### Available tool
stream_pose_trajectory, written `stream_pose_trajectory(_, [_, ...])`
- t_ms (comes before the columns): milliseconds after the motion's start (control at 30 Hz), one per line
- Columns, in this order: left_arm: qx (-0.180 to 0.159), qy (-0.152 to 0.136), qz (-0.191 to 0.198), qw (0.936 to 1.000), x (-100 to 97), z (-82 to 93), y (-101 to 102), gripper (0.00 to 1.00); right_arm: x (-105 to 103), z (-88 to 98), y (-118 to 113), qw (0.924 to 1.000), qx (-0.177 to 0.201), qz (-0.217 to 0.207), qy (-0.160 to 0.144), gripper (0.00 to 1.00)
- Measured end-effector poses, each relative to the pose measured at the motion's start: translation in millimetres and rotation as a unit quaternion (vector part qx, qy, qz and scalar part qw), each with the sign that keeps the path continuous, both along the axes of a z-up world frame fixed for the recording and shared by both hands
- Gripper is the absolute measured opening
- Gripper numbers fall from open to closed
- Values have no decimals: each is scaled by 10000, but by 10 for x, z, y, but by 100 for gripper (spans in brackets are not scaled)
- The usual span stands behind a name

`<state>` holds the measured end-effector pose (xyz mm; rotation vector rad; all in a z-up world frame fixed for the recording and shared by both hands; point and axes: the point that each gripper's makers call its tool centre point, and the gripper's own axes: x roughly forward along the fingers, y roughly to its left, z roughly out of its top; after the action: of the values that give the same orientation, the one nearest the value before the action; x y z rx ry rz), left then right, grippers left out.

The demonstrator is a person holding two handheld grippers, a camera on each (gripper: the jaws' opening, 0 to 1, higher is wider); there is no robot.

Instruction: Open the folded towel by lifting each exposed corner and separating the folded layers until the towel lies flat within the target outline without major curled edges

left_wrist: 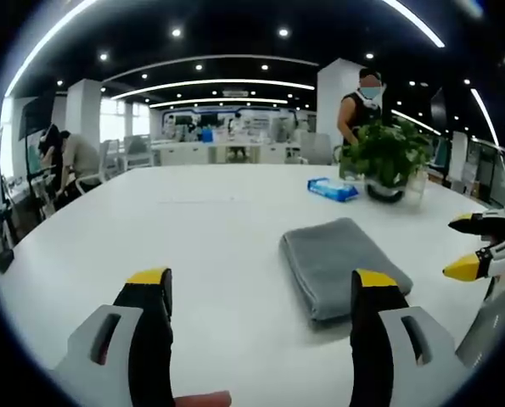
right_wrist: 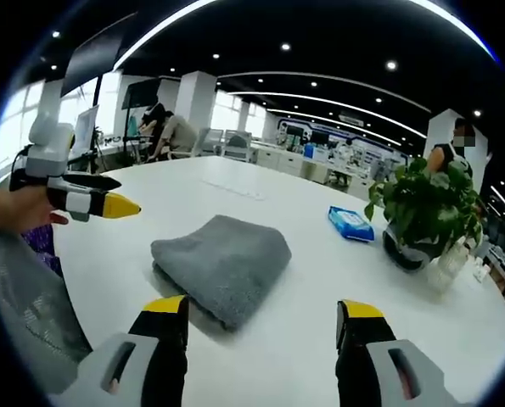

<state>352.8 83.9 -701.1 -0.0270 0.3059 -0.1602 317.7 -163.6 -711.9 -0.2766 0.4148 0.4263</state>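
Left tongs (left_wrist: pixel 261 288) released, right tongs (right_wrist: pixel 264 312) released, folded grey towel (right_wrist: pixel 221 264) just ahead, untouched

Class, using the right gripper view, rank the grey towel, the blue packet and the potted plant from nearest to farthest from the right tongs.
1. Grey towel: folded, just ahead of the right tongs, left of centre.
2. Blue packet: farther back, right of centre.
3. Potted plant: far right; about level with the packet, too close to call.

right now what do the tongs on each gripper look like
Both grippers match: the left gripper and right gripper each have black tongs capped with yellow tips, backed by light grey slotted plastic brackets. No cables or printed markings are visible.
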Motion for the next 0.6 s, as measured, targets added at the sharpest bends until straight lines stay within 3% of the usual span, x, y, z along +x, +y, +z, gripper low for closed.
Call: stream_pose_trajectory(600, [106,-38,-86,9999,-22,29,-23,84,15,82,-60,9998,-71,-91,-181,69])
